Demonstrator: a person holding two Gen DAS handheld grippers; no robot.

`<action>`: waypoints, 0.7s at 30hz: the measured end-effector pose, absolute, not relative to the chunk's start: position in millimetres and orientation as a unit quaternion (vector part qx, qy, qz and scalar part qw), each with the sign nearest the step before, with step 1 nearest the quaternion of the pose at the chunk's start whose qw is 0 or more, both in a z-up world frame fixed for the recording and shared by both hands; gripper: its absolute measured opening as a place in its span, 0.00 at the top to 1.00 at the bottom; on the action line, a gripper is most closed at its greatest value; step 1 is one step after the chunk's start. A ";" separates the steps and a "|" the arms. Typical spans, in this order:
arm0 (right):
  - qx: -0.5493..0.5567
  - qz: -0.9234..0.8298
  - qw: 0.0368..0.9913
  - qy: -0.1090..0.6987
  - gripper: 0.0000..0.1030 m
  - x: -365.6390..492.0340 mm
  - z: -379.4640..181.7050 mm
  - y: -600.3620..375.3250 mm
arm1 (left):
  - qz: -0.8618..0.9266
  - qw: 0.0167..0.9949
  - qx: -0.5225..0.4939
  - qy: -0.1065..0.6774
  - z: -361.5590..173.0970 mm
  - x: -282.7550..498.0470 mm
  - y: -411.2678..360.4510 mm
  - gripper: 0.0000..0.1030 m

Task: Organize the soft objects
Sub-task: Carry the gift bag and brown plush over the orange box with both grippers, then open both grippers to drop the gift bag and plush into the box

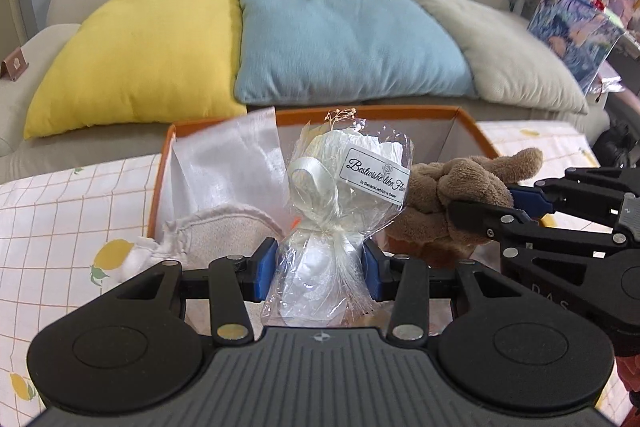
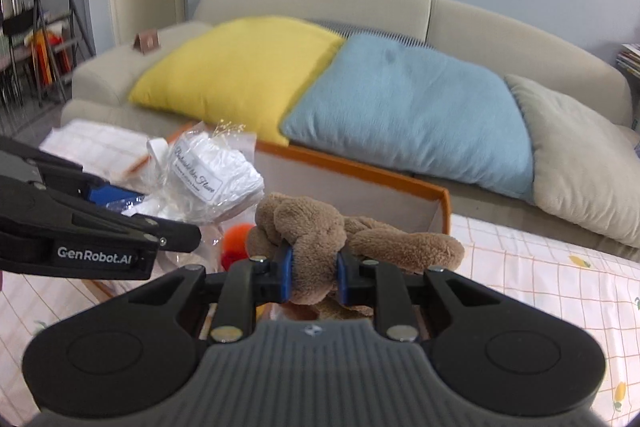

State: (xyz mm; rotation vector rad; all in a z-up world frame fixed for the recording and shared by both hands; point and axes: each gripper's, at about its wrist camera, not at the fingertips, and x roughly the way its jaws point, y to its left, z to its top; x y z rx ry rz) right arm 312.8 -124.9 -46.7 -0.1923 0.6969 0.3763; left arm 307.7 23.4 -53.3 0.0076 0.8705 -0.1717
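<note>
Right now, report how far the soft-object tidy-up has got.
Done: a beige cloth and a clear bag already lie in the orange-rimmed box. In hand: the left hand-held gripper clamps the wrapped white flower gift, the right hand-held gripper the brown plush toy, both over the box. Left: releasing both inside.

A white label (image 1: 377,175) on the cellophane-wrapped bundle (image 1: 344,195) reads "Bestwishe like Flow…" in script, with small print below, "In General, which is Sweet". The left tongs (image 2: 168,231) carry "GenRobot.AI" in white on their black side.
</note>
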 end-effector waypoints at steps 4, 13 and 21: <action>-0.108 0.188 0.915 0.341 0.77 319.1 -52.5 -121.6 | -0.084 0.899 0.009 0.431 -59.8 311.4 22.7 0.49; -0.131 0.189 0.910 0.344 0.68 311.2 -42.8 -116.0 | -0.071 0.906 -0.015 0.416 -44.5 302.8 33.5 0.30; -0.118 0.174 0.925 0.318 0.46 285.9 -7.4 -121.8 | -0.074 0.923 -0.034 0.376 -4.7 278.9 38.3 0.27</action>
